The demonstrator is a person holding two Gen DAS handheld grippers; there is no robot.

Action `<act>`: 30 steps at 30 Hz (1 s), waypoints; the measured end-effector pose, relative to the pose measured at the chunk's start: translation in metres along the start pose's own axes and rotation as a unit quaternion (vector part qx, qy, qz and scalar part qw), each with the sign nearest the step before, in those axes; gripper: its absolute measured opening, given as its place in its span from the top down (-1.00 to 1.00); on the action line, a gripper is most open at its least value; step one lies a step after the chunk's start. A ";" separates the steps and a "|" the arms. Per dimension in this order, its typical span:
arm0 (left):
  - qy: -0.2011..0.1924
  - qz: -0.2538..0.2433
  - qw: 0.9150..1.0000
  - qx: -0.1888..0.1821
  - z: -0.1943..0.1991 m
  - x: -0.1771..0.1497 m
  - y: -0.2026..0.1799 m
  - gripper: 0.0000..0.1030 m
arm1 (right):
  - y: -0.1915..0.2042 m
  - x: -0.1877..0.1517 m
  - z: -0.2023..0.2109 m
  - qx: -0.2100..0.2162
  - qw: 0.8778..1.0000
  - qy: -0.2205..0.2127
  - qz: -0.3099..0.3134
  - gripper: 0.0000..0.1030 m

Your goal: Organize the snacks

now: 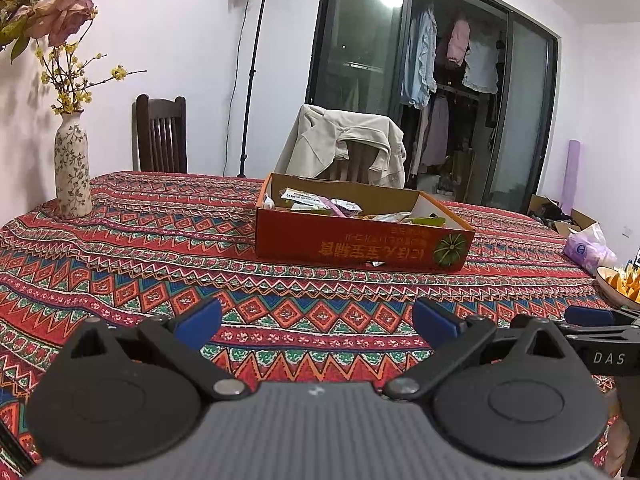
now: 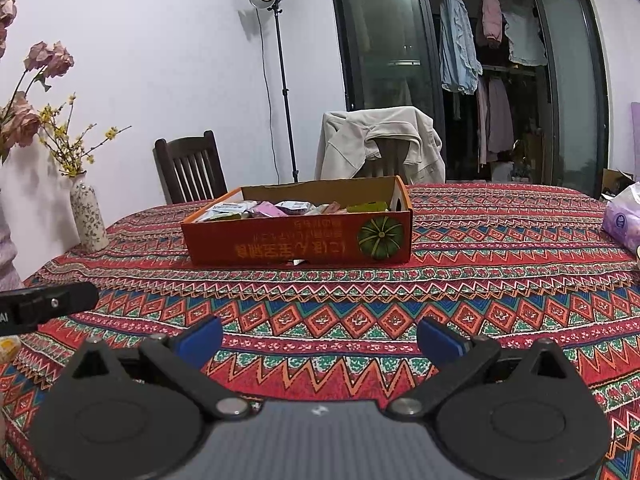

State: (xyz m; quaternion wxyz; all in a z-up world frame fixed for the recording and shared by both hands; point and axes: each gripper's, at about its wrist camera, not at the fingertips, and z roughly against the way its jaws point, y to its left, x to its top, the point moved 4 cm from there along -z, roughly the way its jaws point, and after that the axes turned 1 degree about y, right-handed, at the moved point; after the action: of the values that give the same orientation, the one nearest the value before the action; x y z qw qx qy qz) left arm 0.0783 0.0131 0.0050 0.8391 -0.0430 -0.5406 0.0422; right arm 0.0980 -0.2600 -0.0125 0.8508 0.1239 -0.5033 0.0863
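Observation:
An orange cardboard box (image 1: 360,246) (image 2: 300,240) with a green pumpkin picture sits mid-table, holding several wrapped snack packets (image 1: 320,202) (image 2: 276,209). My left gripper (image 1: 316,320) hovers low over the patterned tablecloth in front of the box, open, nothing between its blue pads. My right gripper (image 2: 320,338) is likewise open and empty, short of the box's front wall. In the left wrist view the right gripper's blue fingers (image 1: 588,316) show at the right edge. Part of the left tool (image 2: 48,304) juts in at the left of the right wrist view.
A floral vase (image 1: 72,168) (image 2: 89,220) with flowers stands at the table's left. A tissue pack (image 1: 588,246) (image 2: 622,218) and a bowl of yellow snacks (image 1: 620,284) lie at the right. Two chairs (image 1: 162,136) (image 2: 380,144) and a lamp stand (image 1: 252,80) are behind the table.

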 end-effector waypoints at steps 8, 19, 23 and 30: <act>0.001 -0.001 1.000 -0.002 -0.001 -0.001 0.000 -1.00 | 0.000 -0.001 0.000 -0.001 1.000 0.001 0.000 -1.00; 0.002 -0.002 1.000 -0.004 -0.002 -0.001 -0.001 -1.00 | -0.001 -0.003 -0.001 -0.001 1.000 0.003 -0.001 -1.00; 0.000 -0.003 1.000 -0.008 -0.002 -0.001 -0.001 -1.00 | -0.001 -0.003 -0.001 -0.002 1.000 0.003 -0.001 -1.00; 0.000 -0.005 1.000 -0.006 -0.003 -0.002 -0.001 -1.00 | -0.001 -0.004 -0.001 -0.002 1.000 0.004 0.000 -1.00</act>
State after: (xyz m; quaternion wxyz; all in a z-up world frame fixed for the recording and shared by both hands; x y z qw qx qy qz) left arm 0.0804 0.0119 0.0025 0.8392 -0.0447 -0.5408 0.0346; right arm 0.0975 -0.2610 -0.0165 0.8529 0.1222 -0.5003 0.0854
